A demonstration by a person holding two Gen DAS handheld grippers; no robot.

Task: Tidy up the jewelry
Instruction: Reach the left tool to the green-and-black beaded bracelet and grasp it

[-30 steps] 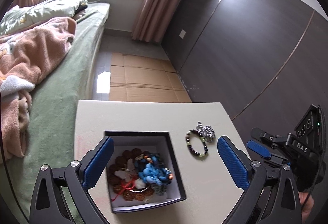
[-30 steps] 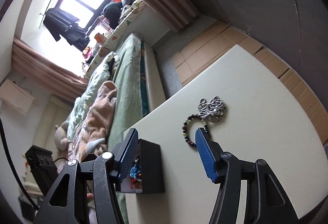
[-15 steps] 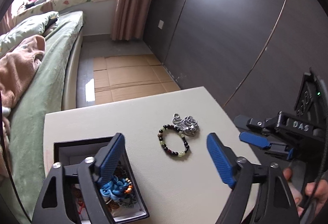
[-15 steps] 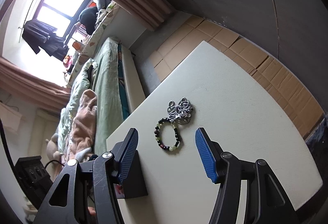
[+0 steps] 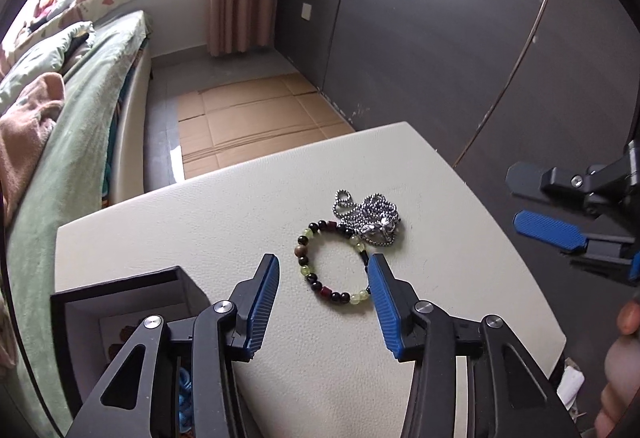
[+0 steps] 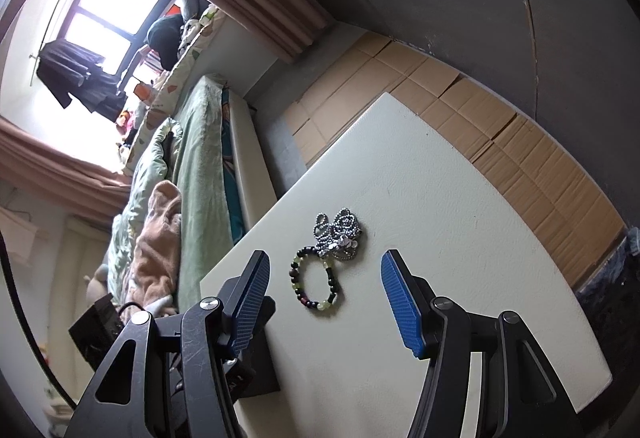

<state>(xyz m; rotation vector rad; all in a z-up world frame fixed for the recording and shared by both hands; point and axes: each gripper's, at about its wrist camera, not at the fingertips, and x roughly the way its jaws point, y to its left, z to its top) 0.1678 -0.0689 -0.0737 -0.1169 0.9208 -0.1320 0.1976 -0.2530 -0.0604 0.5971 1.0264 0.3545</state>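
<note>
A bracelet (image 5: 325, 290) of dark and pale green beads lies flat on the white table (image 5: 200, 217), touching a heap of silver chain (image 5: 372, 215) just beyond it. My left gripper (image 5: 323, 262) hangs over the bracelet with its jaws closing. The ring lies between the blue pads, and neither pad presses on it. The open black box (image 5: 116, 284) holding jewelry sits at the lower left, mostly hidden by my left finger. My right gripper (image 5: 516, 197) waits off the table's right edge, open and holding nothing. In its own view the right gripper (image 6: 325, 261) frames the bracelet (image 6: 298, 288) and chain (image 6: 340, 234).
A bed (image 5: 80, 117) with green sheets runs along the table's left side. Dark wardrobe panels (image 5: 440, 37) stand behind the table. Flattened cardboard (image 5: 256, 117) covers the floor beyond the far edge. A person's hand (image 5: 624, 358) shows at the lower right.
My left gripper has swung right from above the box to the bracelet and dropped closer to the table, and its jaws have narrowed. The right gripper has drifted slightly, its jaws unchanged.
</note>
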